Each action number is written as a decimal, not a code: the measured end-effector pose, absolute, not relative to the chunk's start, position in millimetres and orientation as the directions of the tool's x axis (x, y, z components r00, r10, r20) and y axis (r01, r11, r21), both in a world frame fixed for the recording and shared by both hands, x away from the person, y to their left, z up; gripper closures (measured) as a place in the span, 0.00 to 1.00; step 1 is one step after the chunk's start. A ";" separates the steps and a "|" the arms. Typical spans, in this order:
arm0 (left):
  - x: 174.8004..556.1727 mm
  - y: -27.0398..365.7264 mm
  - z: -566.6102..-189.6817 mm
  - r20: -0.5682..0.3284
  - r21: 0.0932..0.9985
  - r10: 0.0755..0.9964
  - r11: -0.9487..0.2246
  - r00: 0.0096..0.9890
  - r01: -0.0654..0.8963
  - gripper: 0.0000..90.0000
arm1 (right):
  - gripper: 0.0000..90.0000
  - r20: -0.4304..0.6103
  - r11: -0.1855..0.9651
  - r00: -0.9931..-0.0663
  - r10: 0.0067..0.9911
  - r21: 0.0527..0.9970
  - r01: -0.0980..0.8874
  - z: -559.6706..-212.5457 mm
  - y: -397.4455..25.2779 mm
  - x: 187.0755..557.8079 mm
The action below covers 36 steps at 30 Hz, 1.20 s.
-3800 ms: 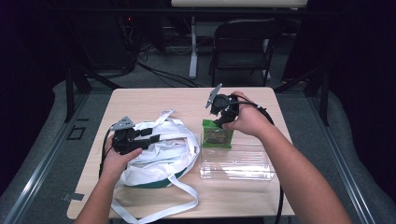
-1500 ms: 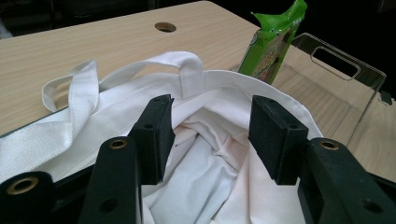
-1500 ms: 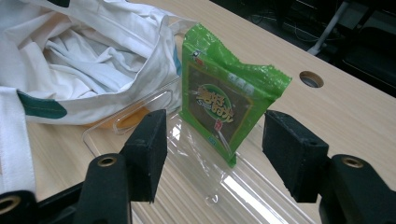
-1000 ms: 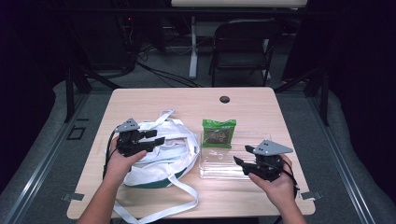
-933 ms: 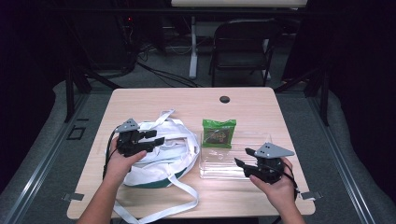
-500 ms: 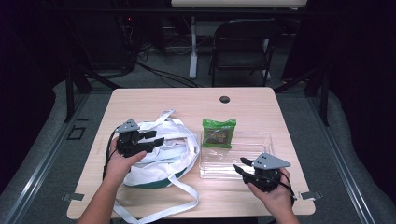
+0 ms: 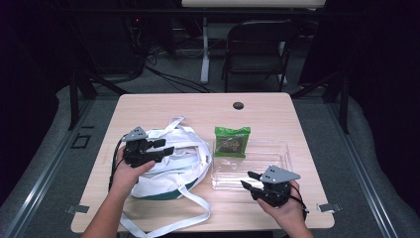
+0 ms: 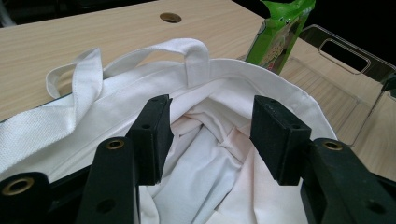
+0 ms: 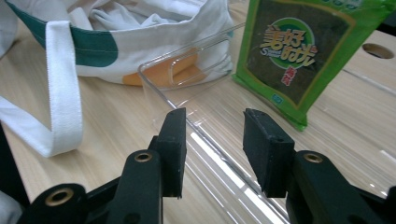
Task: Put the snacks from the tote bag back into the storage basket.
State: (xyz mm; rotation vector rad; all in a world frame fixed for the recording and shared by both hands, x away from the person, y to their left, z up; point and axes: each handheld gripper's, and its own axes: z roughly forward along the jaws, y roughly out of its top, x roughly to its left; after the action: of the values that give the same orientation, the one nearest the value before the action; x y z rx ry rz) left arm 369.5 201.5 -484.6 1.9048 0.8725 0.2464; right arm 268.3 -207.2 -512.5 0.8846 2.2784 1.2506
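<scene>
My left gripper (image 7: pixel 161 147) hangs open-jawed over the white bag (image 7: pixel 171 163) while my right gripper (image 7: pixel 250 180), jaws apart, lines up on the clear tray's (image 7: pixel 285 151) near wall to grab it.

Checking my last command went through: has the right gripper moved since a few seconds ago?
Yes. The right gripper has come from beside the green packet back toward the person, to the clear tray's near edge.
</scene>
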 end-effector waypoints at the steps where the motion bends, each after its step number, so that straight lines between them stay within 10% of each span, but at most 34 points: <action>1: 369.3 201.2 -484.5 -0.194 0.848 0.665 -0.256 0.722 0.464 0.53 | 0.66 -0.028 0.396 -0.727 0.686 0.853 0.340 -513.5 -206.3 268.0; 36: 372.4 200.6 -484.3 -0.218 0.846 0.676 -0.228 0.704 0.481 0.52 | 0.63 -0.007 0.402 -0.780 0.626 0.860 0.315 -517.1 -198.4 266.7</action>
State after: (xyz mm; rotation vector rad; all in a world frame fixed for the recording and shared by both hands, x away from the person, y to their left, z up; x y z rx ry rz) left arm 372.4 200.6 -484.3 1.8825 0.9007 0.2368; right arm 266.7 -198.4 -517.1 0.8162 2.3352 1.3253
